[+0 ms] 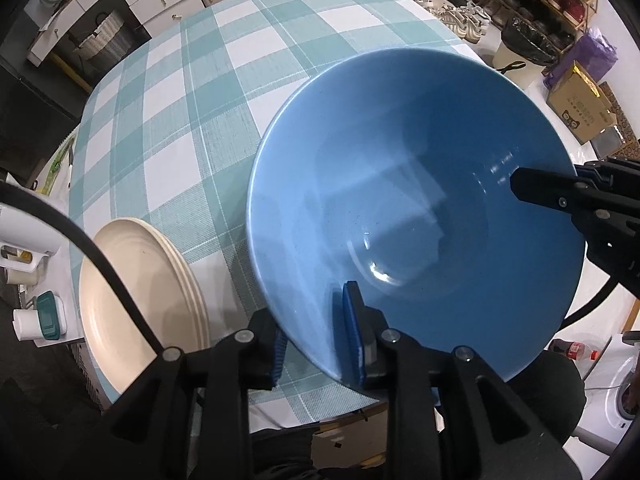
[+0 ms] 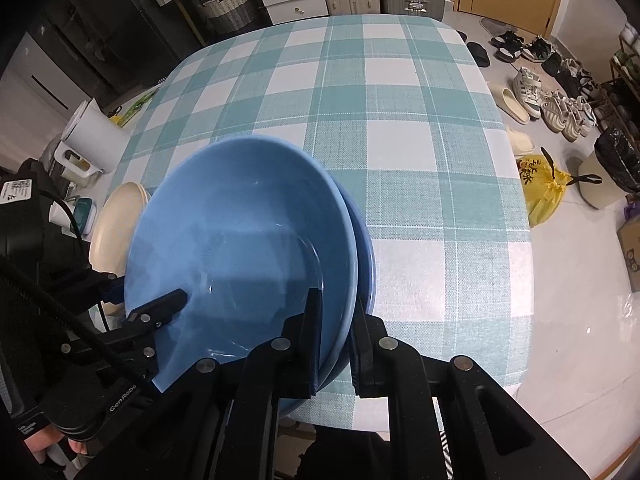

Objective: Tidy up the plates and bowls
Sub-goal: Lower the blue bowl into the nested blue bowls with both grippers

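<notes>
A large blue bowl sits tilted inside a second blue bowl near the front edge of the checked table. My right gripper is shut on the bowls' right rim, one finger inside and one outside; its inner finger shows in the left wrist view. My left gripper straddles the opposite rim, its blue pads standing apart with the rim between them. A stack of cream plates lies at the table's left edge, beside the bowls.
A white jug and a teal-lidded box stand left of the table. Shoes, a yellow bag and a cardboard box lie on the floor to the right. The checked cloth stretches beyond the bowls.
</notes>
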Demonstrator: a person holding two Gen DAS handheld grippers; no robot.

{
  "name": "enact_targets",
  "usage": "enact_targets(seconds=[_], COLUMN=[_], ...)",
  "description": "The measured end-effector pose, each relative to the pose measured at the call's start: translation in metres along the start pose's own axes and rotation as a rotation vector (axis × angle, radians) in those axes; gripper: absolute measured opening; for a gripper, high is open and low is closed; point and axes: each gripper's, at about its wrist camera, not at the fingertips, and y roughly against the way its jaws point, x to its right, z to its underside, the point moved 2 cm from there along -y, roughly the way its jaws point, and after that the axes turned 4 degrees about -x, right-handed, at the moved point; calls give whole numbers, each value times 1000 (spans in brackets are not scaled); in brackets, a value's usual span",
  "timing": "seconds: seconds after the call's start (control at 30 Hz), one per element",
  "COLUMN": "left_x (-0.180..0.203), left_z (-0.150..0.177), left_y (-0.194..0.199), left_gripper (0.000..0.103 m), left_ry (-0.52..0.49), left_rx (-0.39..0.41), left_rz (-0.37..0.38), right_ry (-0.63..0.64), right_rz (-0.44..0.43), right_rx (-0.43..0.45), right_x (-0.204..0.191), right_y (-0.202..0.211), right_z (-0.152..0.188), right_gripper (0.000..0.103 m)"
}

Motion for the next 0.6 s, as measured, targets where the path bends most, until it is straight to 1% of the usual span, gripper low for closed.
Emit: enact_targets(seconds=[0.13, 0.2, 0.27, 0.33, 0.6], left_x=[0, 1, 3, 3, 3], left_z=[1, 2, 2, 2, 2], left_y=[-2, -3, -6, -8, -10], left_gripper=[26, 26, 29, 30, 31], left_ry=[7, 6, 6, 10, 17], left_rx=[1, 5, -7, -10, -4], left_rz=[8, 8, 24, 24, 35], right_ry=[49, 53, 71, 92, 100], right_rz=[44, 56, 84, 104, 122], right_rx=[11, 10, 20, 29, 44], right_x=[-6, -7, -10, -13, -13], right_y=[2, 3, 5, 6, 9], right_z=[-1, 0, 0, 0, 2], right_gripper=[12, 12, 12, 12, 12])
